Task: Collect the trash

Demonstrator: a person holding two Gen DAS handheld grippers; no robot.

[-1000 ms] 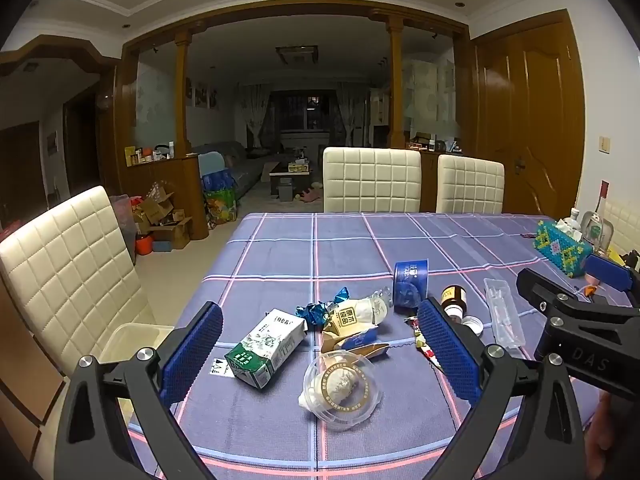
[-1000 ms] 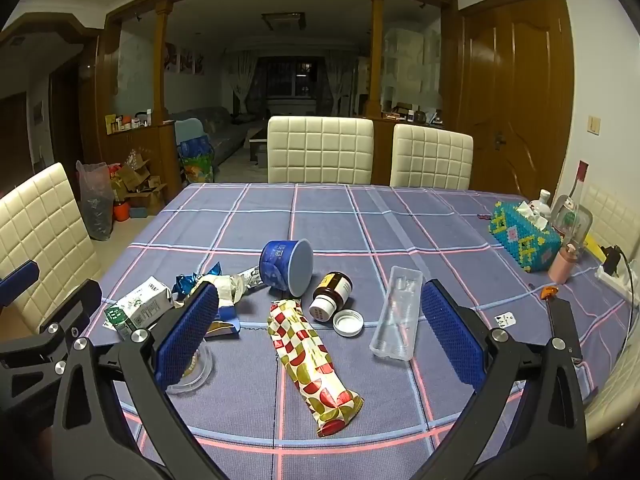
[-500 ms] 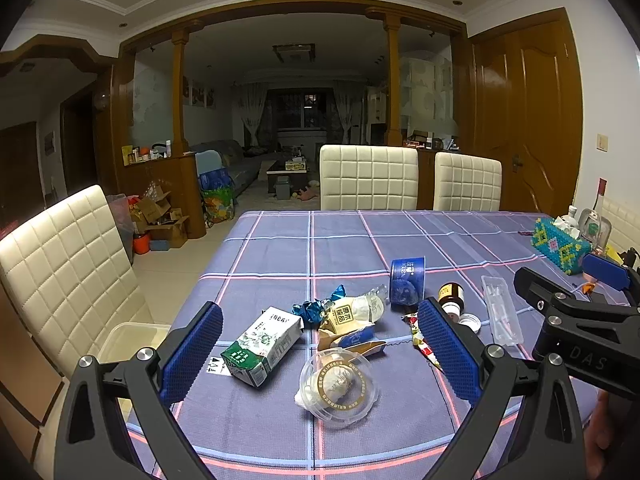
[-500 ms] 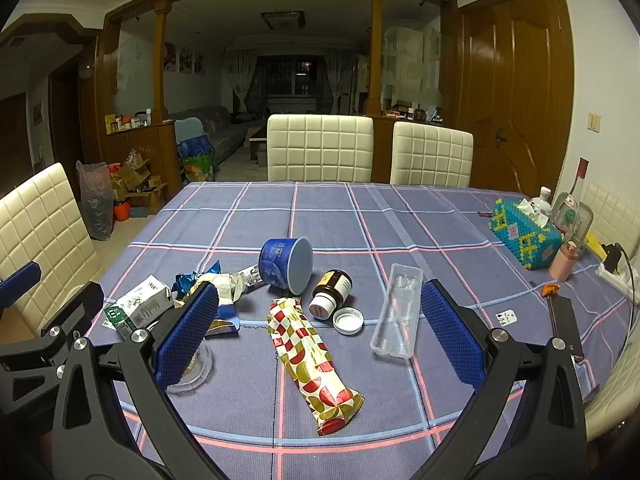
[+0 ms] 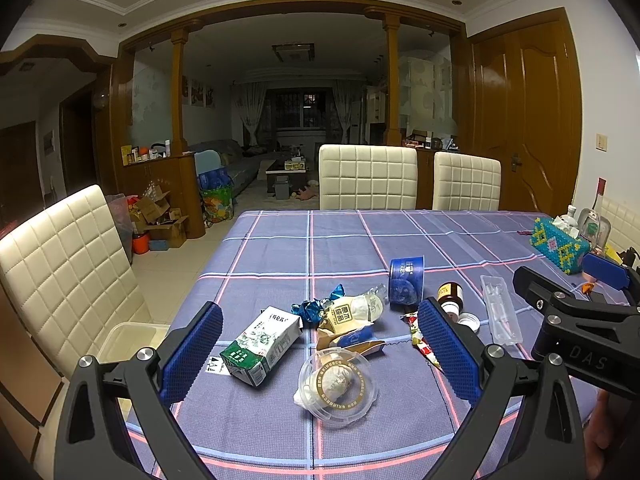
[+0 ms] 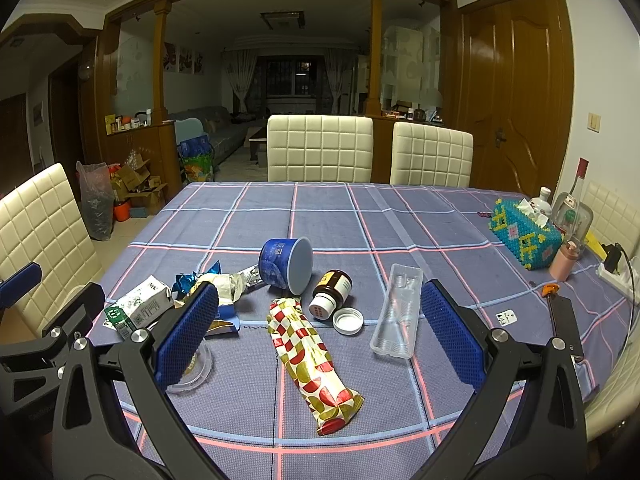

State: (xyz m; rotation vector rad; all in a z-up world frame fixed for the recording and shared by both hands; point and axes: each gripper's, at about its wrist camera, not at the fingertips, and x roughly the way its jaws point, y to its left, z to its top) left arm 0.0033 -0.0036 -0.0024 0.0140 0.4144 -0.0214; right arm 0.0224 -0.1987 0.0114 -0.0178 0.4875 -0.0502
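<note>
Little has changed over the last second: the view from the left claw point(image 5: 318, 354) has only drifted slightly, and the trash has not moved; both claws stand wide apart and empty, so collecting has not begun. Taking the blue cup point(image 6: 286, 266) as landmark on the bench point(image 6: 340, 216): the brown bottle point(image 6: 332, 294) lies just right of it; the red-and-gold wrapper point(image 6: 314, 364) nearer the right claw point(image 6: 320, 336); the milk carton point(image 5: 262, 344) well to its left; the clear round lid point(image 5: 338, 386) nearest the left claw.

Round clear container point(image 6: 188, 364) half hidden behind finger; patterned wrapper point(image 5: 420, 340) mostly hidden; carton point(image 5: 262, 344) print unreadable.
</note>
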